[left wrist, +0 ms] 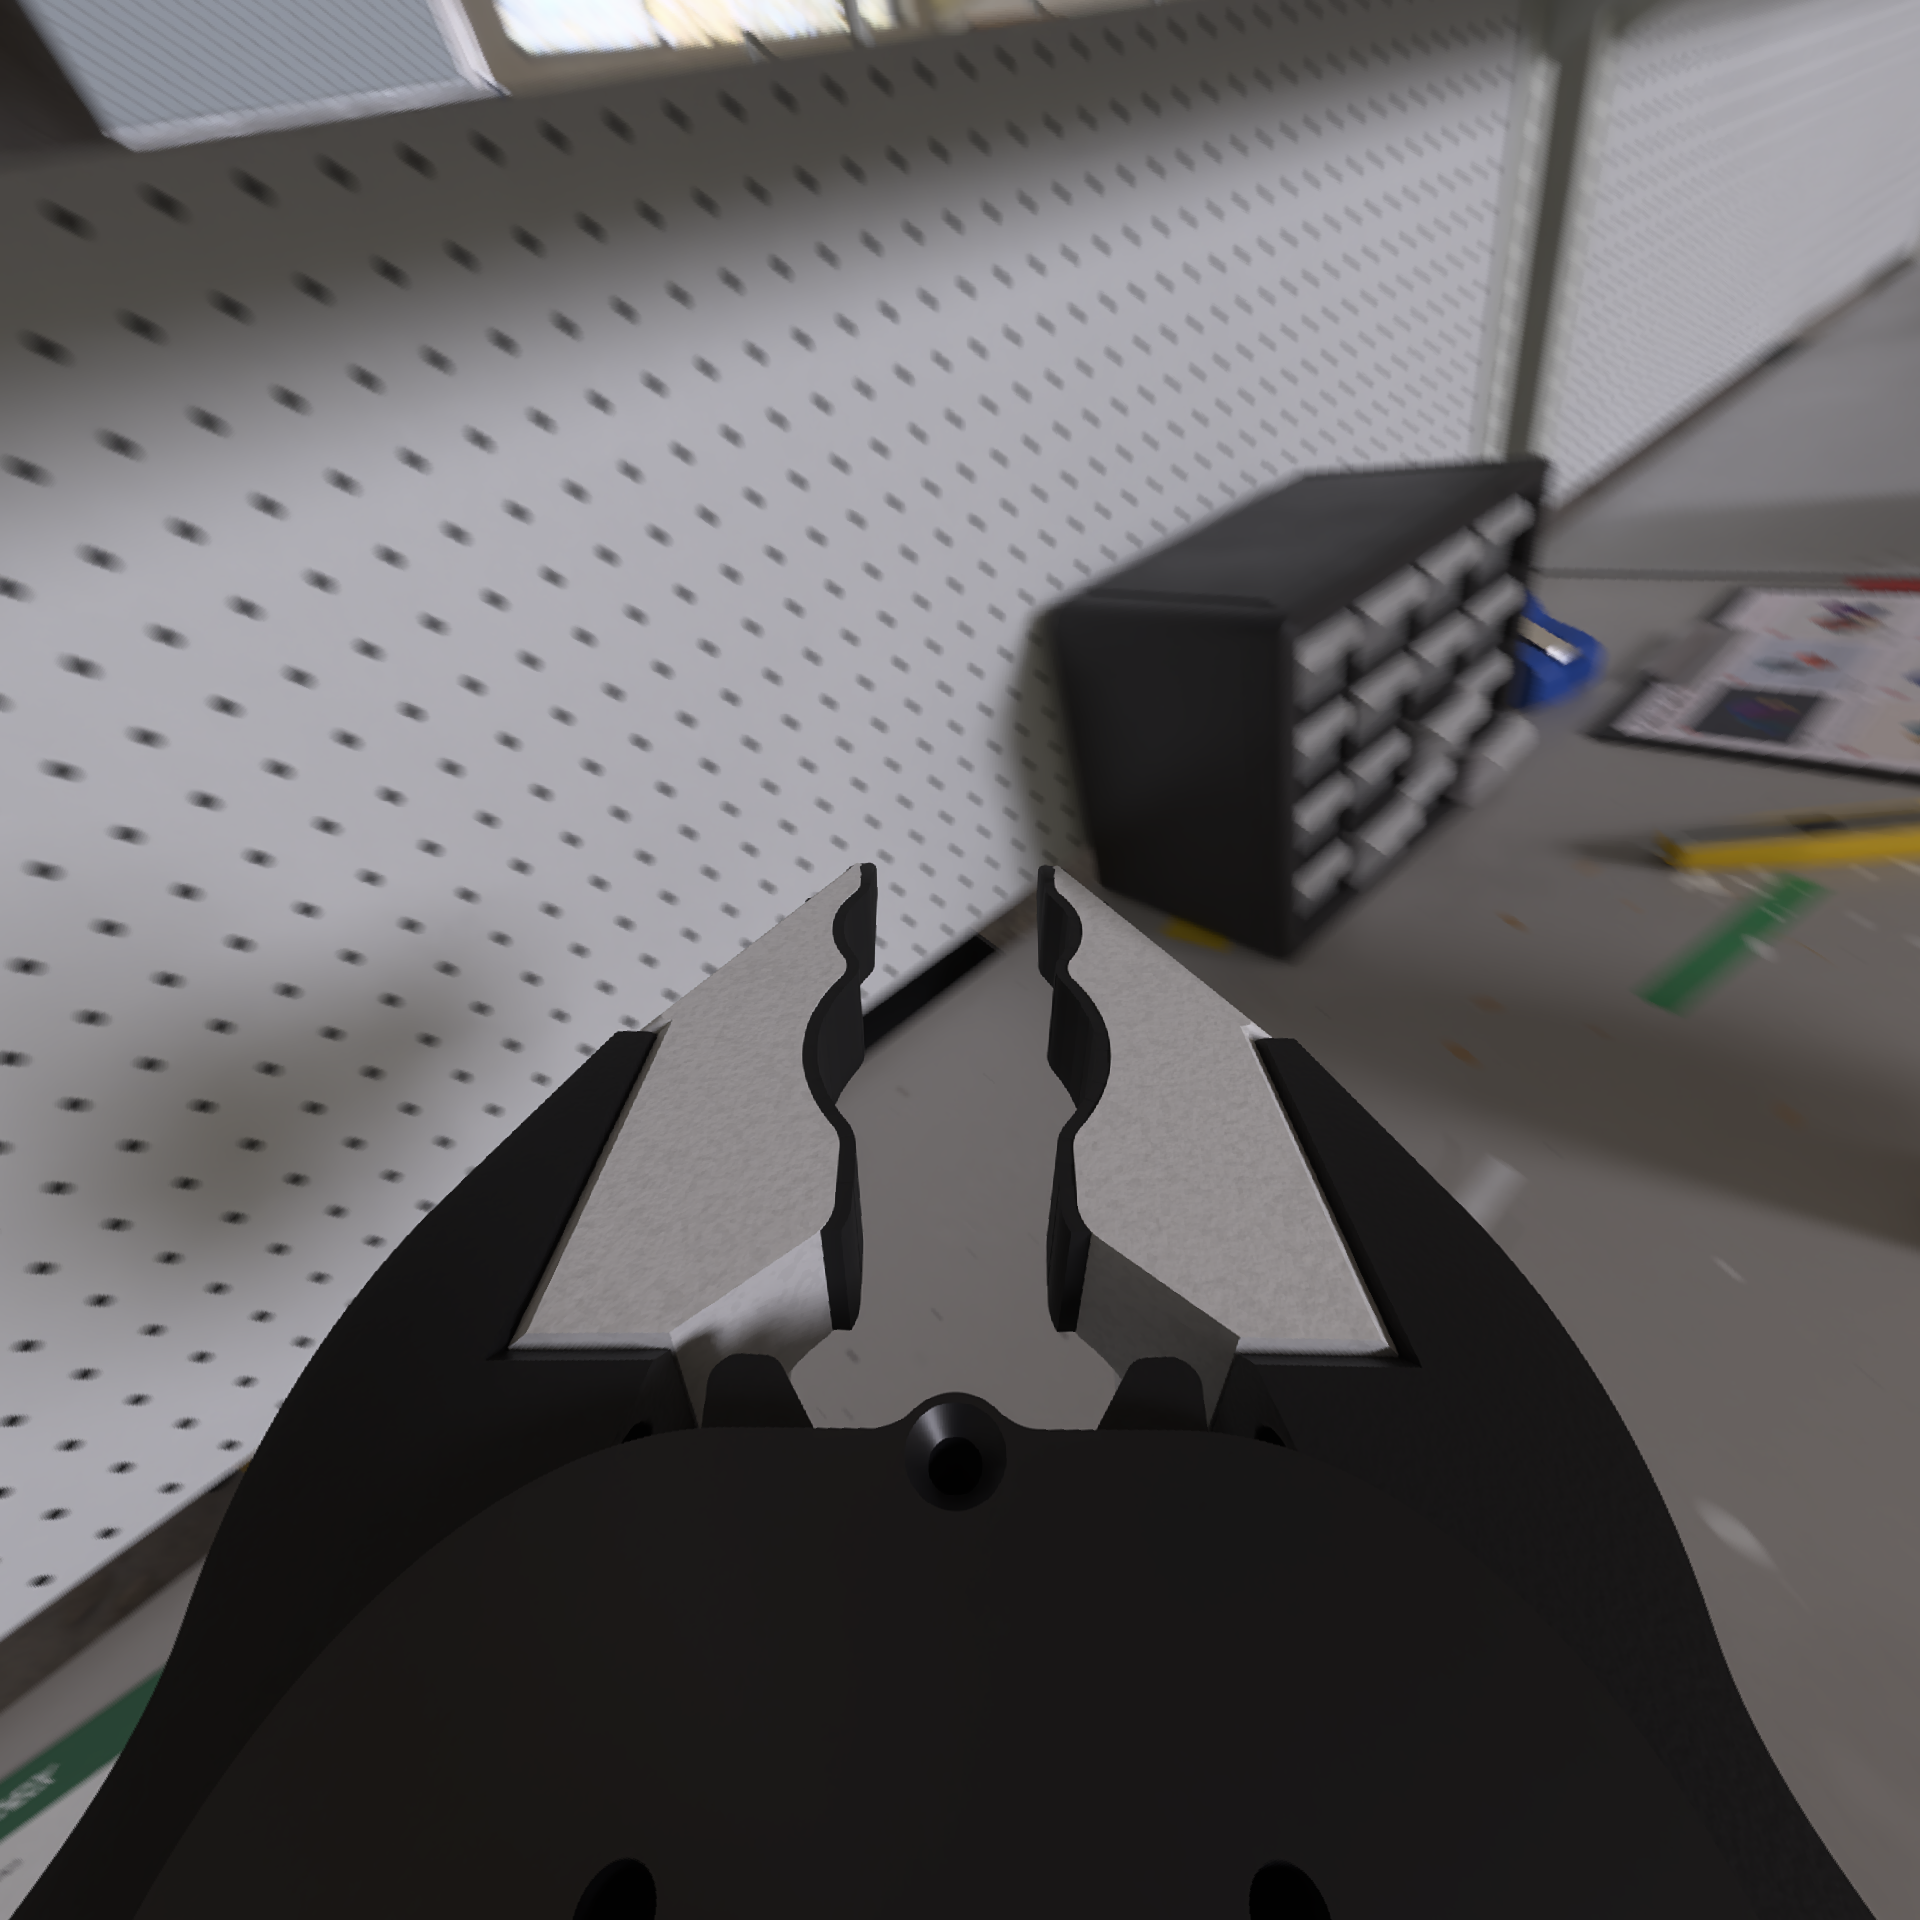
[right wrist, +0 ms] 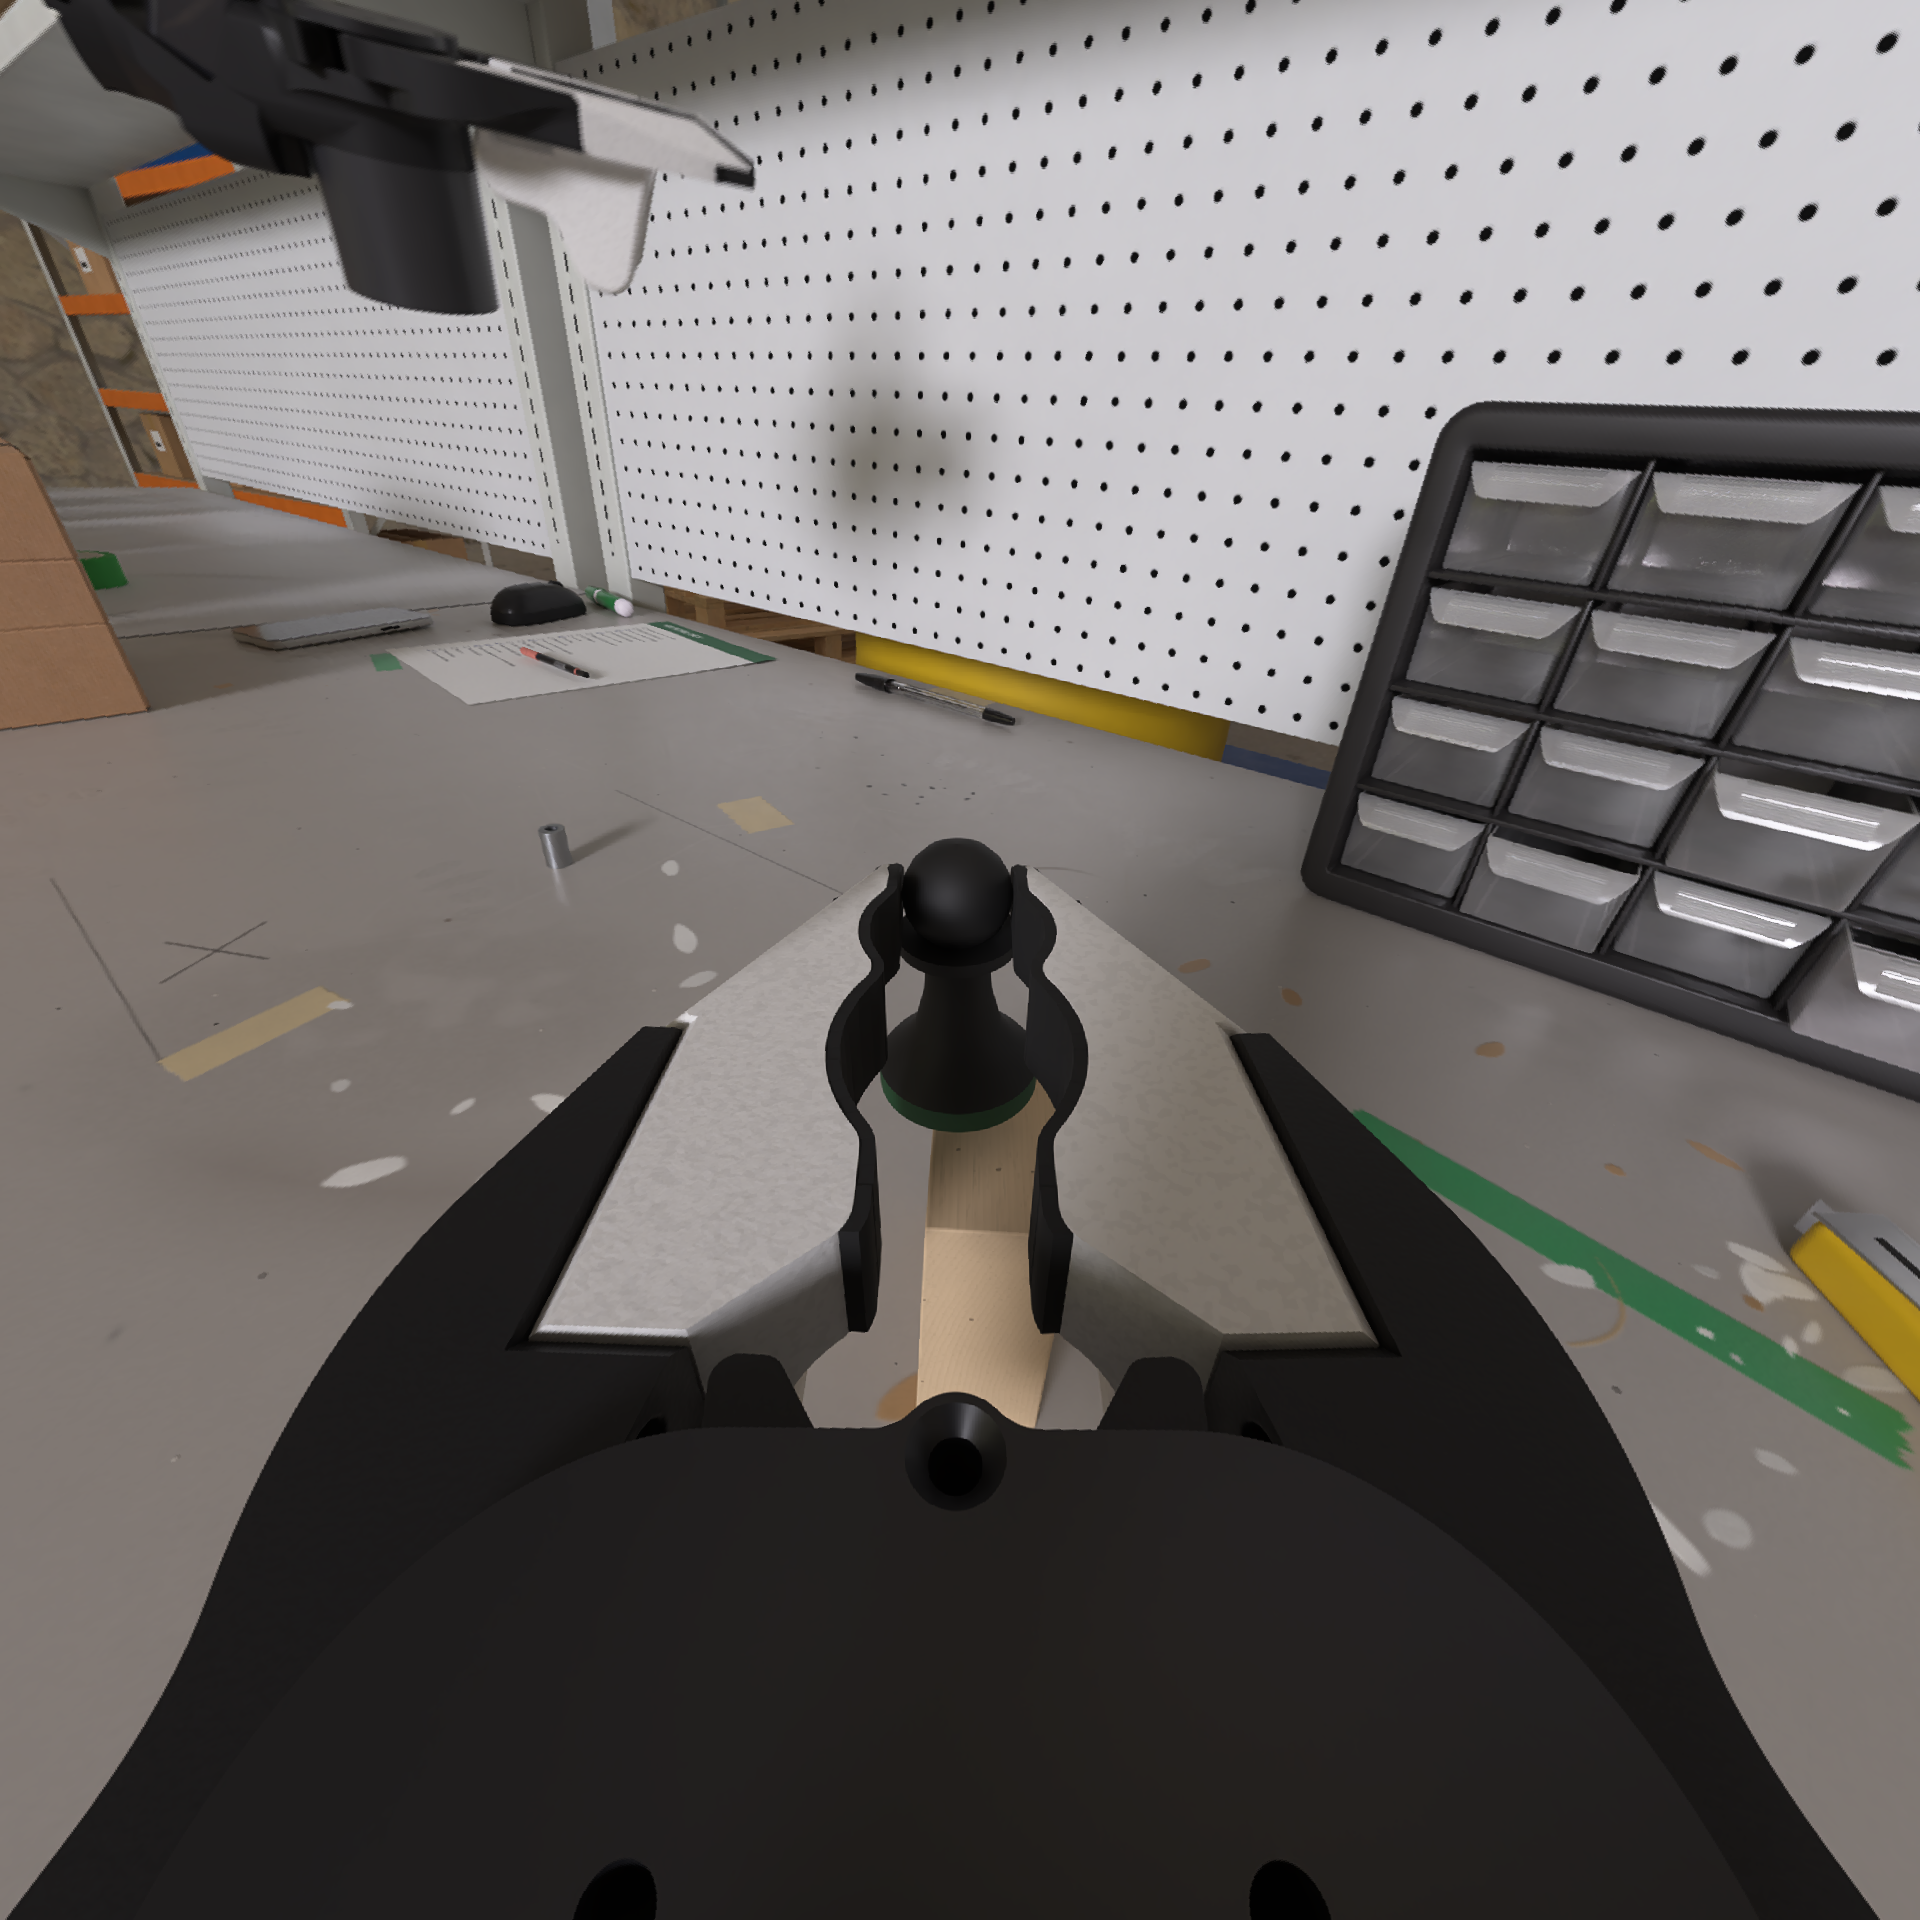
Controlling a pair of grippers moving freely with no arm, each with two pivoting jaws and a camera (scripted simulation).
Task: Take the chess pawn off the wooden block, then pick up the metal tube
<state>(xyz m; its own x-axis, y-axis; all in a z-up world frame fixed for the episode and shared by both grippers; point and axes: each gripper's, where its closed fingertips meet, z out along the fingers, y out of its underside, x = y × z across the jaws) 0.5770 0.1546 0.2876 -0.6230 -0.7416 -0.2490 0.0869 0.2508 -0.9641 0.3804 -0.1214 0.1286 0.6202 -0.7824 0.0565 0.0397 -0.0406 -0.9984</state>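
The pawn [right wrist: 954,977] is clamped at its head by the right gripper [right wrist: 956,896], its base seated on the block [right wrist: 982,1288], which is largely hidden between the fingers. The tube [right wrist: 556,845] is seen upright mid-table, toward the left edge. The left gripper [left wrist: 957,883] is held apart and empty near the blurred pegboard [left wrist: 520,520].

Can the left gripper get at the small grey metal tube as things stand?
Probably yes, once it turns: the left gripper is open and empty but faces the pegboard. The small grey metal tube stands upright on bare bench, nothing crowding it.
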